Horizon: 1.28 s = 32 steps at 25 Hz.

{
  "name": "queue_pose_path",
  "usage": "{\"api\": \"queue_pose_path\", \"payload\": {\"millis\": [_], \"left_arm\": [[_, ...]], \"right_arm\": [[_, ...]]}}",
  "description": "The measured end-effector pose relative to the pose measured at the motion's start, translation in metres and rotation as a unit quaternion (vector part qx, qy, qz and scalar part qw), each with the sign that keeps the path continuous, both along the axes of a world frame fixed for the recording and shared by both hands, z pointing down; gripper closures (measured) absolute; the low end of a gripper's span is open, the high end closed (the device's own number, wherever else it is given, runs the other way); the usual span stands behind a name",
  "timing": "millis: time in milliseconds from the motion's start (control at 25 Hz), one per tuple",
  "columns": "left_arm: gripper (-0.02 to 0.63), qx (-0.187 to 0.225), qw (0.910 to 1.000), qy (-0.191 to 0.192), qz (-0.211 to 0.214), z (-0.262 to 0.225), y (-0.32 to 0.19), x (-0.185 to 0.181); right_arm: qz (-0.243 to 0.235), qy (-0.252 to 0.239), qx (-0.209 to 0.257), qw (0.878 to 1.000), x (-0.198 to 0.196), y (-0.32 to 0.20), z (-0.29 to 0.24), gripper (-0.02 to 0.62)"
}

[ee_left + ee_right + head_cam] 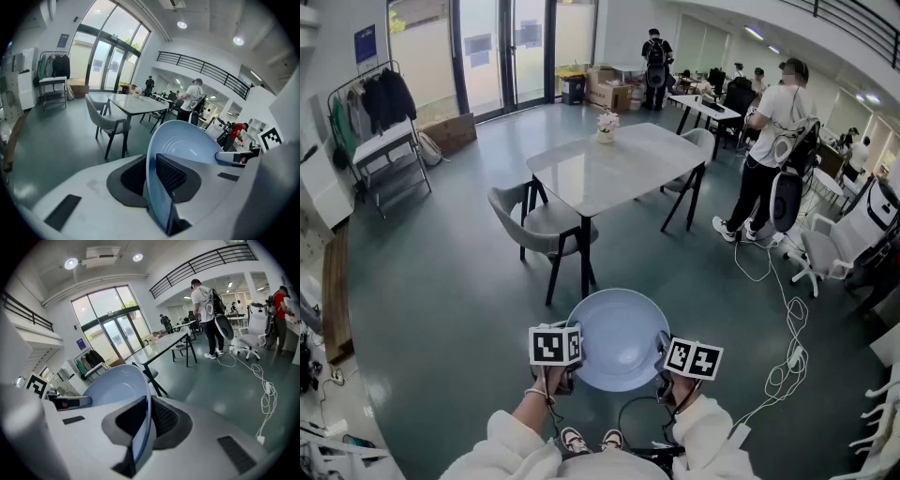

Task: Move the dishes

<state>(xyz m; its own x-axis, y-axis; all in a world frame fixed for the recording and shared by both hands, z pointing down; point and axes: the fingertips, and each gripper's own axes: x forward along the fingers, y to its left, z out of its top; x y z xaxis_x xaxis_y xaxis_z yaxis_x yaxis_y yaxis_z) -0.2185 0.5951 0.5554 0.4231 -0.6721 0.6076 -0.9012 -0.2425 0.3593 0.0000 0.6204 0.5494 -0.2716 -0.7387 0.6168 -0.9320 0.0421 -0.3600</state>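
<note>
Both jaws pinching opposite rims of plate [619,330], left gripper [574,358], right gripper [663,362], open floor [459,281] ahead

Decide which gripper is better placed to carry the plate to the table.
Neither alone. The left gripper and right gripper are each shut on opposite rims of the blue plate, with the table straight ahead; likely both carry together.

Plate [619,337] rim hidden within left claw [152,174] and right claw [146,420], sleeves [511,452] cut off below
</note>
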Motion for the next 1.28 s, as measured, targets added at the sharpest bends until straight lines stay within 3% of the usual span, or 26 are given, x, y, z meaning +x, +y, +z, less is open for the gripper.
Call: {"api": "queue_pose_path", "payload": {"millis": [960,1280], "left_arm": [[0.564,0.003,0.9996,0.011,0.027,0.010,-0.035,-0.021],[0.565,-0.001,0.9994,0.006,0.033,0.015,-0.076,-0.011]], "right_arm": [[0.021,-0.012,-0.001,1.000,-0.022,-0.027,0.011,0.511],[0.027,-0.018,-0.006,0.999,-0.012,-0.070,0.019,0.511]]}}
